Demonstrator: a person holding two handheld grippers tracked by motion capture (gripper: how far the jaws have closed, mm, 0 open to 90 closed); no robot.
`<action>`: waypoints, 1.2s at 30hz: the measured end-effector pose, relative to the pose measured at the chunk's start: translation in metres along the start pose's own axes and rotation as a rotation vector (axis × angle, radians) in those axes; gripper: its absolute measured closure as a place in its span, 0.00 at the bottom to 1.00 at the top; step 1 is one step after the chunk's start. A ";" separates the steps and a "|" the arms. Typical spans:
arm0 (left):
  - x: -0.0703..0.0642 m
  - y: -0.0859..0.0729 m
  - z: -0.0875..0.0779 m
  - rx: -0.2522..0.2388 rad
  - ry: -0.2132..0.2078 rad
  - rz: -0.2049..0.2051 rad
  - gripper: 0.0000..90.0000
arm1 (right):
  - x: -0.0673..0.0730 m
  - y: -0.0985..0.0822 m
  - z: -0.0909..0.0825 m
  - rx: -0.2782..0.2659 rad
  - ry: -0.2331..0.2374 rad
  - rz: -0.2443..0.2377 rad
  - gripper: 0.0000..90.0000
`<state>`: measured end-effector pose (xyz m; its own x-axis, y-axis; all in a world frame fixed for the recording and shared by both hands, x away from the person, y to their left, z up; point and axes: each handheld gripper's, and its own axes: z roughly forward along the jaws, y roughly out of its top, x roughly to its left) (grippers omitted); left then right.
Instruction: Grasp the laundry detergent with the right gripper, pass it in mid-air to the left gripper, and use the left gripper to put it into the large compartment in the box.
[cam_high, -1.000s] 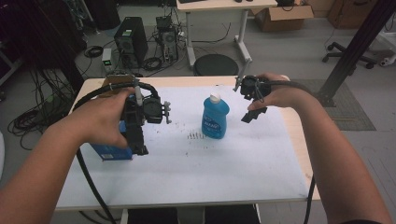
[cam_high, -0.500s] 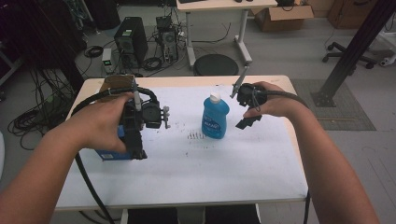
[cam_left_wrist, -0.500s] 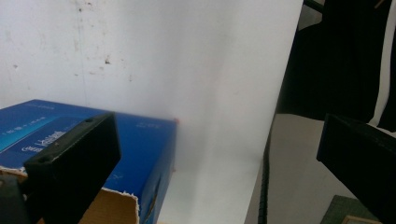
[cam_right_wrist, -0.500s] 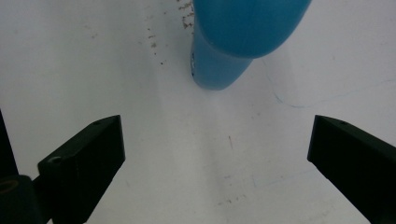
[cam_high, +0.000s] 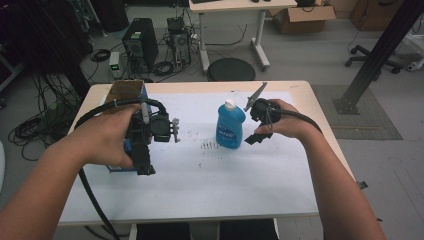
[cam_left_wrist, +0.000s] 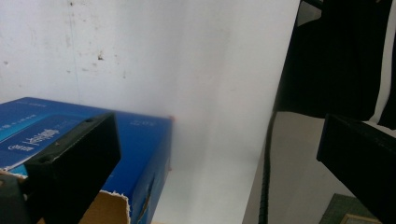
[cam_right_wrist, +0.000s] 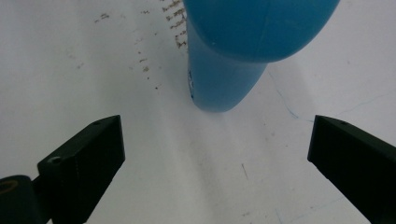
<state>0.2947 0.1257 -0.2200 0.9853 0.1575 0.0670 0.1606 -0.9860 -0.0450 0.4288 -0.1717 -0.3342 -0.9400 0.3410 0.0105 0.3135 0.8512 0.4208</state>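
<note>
The upright blue bottle (cam_high: 230, 126) stands at nine o'clock, just beside the right gripper (cam_high: 257, 131), whose fingers gape wide; the left gripper (cam_left_wrist: 219, 154), equally wide, hovers over the box (cam_left_wrist: 140, 154).

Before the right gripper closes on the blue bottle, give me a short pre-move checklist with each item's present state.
1. Right gripper jaws open wide enough for the bottle: ok.
2. Blue bottle upright on the table: ok.
3. Bottle between the right jaws: not ok; it stands ahead of them, untouched.
4. White cap on the bottle: ok; whether it is tight, cannot tell.
5. Left gripper open, holding nothing: ok; one jaw hangs over the blue box.
6. Left gripper apart from the bottle: ok.
</note>
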 end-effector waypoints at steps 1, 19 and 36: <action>0.000 0.000 0.000 0.000 0.000 0.002 0.00 | 0.000 -0.001 0.001 -0.009 0.002 0.005 0.04; -0.002 -0.002 0.004 0.001 -0.002 0.006 0.00 | -0.001 -0.014 0.029 -0.227 -0.015 0.081 0.04; -0.004 -0.001 0.005 0.003 -0.002 0.013 0.00 | -0.003 -0.021 0.050 -0.384 -0.014 0.111 0.03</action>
<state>0.2908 0.1260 -0.2249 0.9873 0.1449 0.0649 0.1482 -0.9877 -0.0493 0.4320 -0.1707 -0.3886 -0.9004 0.4303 0.0642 0.3378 0.5985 0.7264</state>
